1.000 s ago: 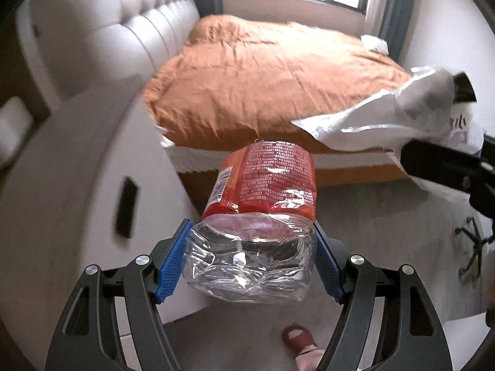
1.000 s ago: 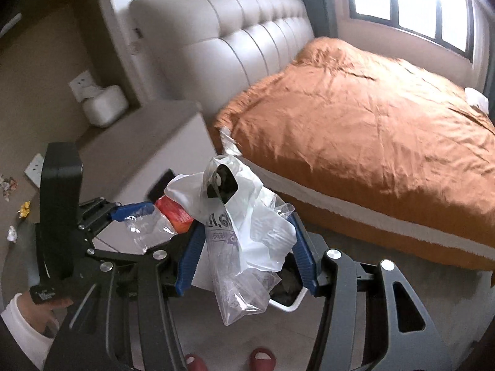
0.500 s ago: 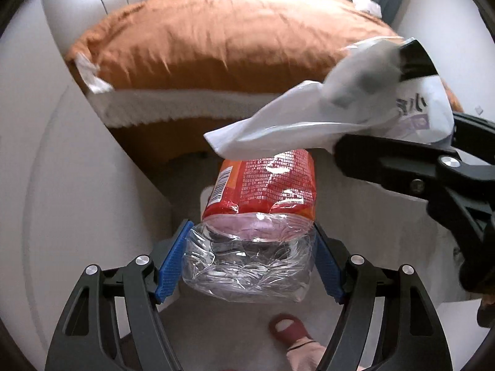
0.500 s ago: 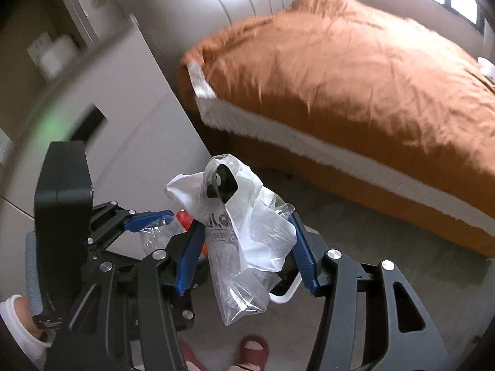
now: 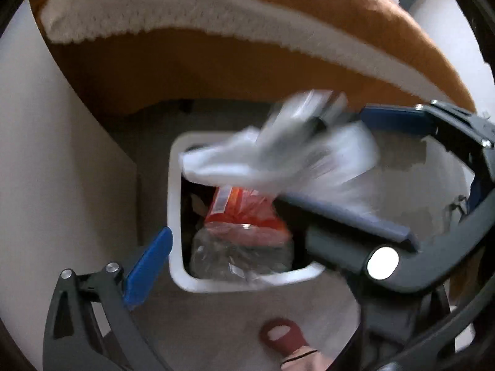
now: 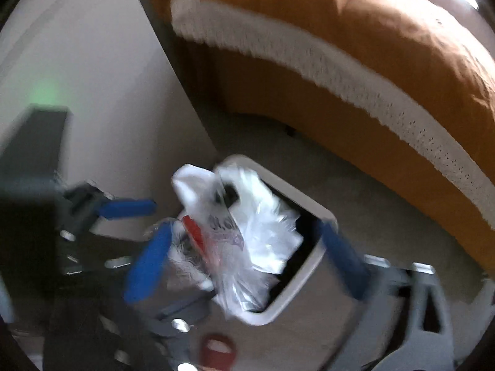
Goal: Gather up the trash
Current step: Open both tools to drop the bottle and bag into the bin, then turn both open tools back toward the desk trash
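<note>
bottle (image 5: 241, 247) with red label sits down inside white bin (image 5: 174, 216) in left wrist view, base toward camera, no pad touching it. left gripper (image 5: 235, 256) jaws have just been opening and stand wide; only the left blue pad shows at the bin's near-left rim, the other finger is hidden behind the right tool. wide and pointed down over the opening so the bottle can fall in, i judge. plastic bag (image 5: 278, 157) blurred over the far part of the bin, lying between the right gripper's (image 5: 383, 173) blue fingers, looks loose. bed (image 5: 235, 71) with orange cover at far side, pale cabinet (image 5: 62, 154) at left, red slipper (image 5: 281, 337) near, floor (image 5: 216, 318) grey.

right wrist view: right gripper (image 6: 244, 256) jaws have just been opening, wide, pads apart from the bag (image 6: 247, 247), which hangs partly into the bin (image 6: 309, 284) mouth; red of the bottle (image 6: 193, 232) peeks at its left. left gripper (image 6: 130, 208) at left beside the bin, blurred. bag seems dropped here for the same reason, straight above the opening. in the way: the two tools crowd one small bin mouth, bag covers the far part, cabinet (image 6: 92, 77) close on left, bed (image 6: 355, 55) far right.
</note>
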### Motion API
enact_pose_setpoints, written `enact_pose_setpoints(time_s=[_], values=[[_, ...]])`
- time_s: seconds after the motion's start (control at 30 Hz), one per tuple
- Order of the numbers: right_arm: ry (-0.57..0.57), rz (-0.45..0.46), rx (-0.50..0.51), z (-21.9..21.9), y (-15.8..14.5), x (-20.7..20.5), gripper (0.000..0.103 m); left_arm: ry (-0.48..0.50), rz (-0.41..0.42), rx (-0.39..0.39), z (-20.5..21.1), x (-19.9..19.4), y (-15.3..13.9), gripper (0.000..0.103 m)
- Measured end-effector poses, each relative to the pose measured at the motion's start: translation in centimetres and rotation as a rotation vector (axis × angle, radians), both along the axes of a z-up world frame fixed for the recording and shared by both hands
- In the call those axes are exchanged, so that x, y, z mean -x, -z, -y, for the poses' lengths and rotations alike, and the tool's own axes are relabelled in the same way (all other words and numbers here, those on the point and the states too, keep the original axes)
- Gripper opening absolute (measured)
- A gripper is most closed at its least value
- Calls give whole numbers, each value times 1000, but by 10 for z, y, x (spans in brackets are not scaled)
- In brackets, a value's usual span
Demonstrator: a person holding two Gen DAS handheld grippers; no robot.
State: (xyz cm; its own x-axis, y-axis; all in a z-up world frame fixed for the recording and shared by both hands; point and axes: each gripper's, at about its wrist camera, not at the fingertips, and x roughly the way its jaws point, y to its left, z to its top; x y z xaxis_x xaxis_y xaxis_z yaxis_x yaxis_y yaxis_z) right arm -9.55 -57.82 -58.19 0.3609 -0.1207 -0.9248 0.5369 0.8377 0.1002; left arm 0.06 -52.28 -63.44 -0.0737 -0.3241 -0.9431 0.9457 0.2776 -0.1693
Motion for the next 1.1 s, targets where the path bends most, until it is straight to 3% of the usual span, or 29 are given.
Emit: enact_pose_setpoints(time_s=[0.1, 0.2, 0.33, 0.43, 0.63, 0.87, 1.1], values=[[-1, -38, 23, 1, 14, 0, 99, 17, 8, -25, -2, 1, 13, 98], [-8, -48, 34, -2, 11, 3, 99, 26, 28, -21, -5, 5, 6, 98], [-7, -44, 36, -5, -9, 3, 99, 19, 24, -23, -4, 3, -8, 98], [3, -26, 59, -7, -42, 6, 99, -3, 16, -6, -7, 1, -36, 98], [63, 64, 87, -15, -128, 23, 99, -72, 23, 63, -16, -1, -115, 98], [81, 167, 168, -41, -236, 40, 99, -173, 59, 155, -49, 0, -227, 98], [37, 306, 187, -95, -330, 31, 99, -289, 139, 249, -127, 1, -344, 98]])
